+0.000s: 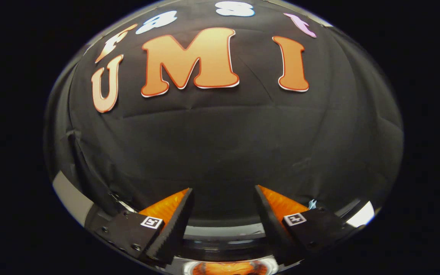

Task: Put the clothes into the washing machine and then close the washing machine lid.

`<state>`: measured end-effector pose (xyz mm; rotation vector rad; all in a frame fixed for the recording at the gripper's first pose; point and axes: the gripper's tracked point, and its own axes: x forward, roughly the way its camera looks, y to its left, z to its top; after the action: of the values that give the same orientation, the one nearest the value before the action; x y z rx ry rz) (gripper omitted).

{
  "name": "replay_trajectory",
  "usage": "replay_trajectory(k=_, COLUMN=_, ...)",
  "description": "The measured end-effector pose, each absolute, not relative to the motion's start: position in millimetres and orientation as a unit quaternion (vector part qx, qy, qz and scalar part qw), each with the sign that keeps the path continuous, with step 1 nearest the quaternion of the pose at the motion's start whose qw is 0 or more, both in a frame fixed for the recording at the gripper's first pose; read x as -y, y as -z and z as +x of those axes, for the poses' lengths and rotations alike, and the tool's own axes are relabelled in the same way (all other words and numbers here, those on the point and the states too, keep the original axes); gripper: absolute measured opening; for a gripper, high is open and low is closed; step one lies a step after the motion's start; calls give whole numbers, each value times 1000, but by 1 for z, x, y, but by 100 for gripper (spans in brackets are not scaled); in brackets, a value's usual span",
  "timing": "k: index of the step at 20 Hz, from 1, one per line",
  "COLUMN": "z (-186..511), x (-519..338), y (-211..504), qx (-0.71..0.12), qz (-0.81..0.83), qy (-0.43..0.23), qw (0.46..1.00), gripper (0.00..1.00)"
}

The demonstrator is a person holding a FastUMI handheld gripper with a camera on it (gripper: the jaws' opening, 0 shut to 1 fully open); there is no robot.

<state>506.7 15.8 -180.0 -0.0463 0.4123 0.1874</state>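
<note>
Tongs (224, 191) spread wide, gripping nothing; black cloth wall (224, 141) beyond the fingers.

No legible txt, brand or nos.: just sq. b/w coded marker tags (151, 222), one per finger base of the gripper (223, 189), fingers apart w/ nothing btwn.
</note>
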Motion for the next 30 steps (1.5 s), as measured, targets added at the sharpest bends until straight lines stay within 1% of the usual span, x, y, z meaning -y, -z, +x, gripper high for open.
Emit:
replay_trajectory(k=6, z=495, x=-19, y=177, qx=-192, qz=-20, qy=-105, qw=976, gripper=100)
replay_trajectory(k=11, z=471, x=-15, y=178, qx=-188, qz=-15, qy=-110, qw=976, gripper=100)
replay_trajectory(k=19, z=427, x=-7, y=176, qx=-169, qz=-15, qy=-102, qw=980, gripper=100)
replay_trajectory(k=30, z=370, x=3, y=192, qx=-177, qz=-18, qy=-90, qw=980, gripper=99)
